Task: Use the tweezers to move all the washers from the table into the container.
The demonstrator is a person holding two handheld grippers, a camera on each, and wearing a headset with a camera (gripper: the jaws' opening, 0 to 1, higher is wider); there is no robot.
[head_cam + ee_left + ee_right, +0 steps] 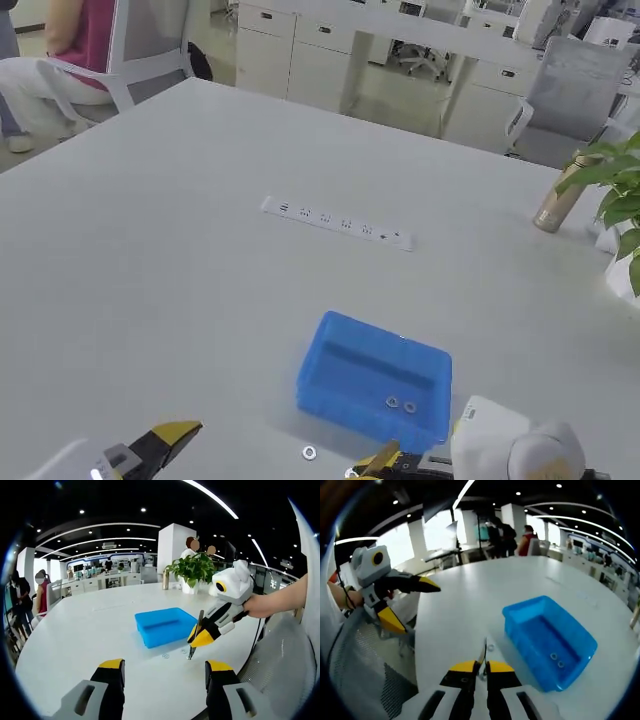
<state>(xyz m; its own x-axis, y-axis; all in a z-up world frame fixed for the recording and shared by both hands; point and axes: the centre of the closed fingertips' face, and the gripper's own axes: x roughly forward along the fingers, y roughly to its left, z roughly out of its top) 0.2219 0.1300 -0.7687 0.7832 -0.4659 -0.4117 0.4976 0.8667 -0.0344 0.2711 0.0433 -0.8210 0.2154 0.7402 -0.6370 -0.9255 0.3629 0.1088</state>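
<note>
While two washers (400,404) are lying in the container (340,330) by the table's (200,300) near edge in the head view, a third washer (309,453) is lying outside. In the left gripper view, the left gripper (165,664) is being held gaping, empty. In the right gripper view, the right gripper (480,666) is being held tilted downward, clamping tweezers (482,652).

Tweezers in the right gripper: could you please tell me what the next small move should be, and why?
Probably lower the tweezers onto the washer lying beside their tip on the table, then pinch it. The right gripper is shut on the tweezers, and two washers already lie in the container.
</note>
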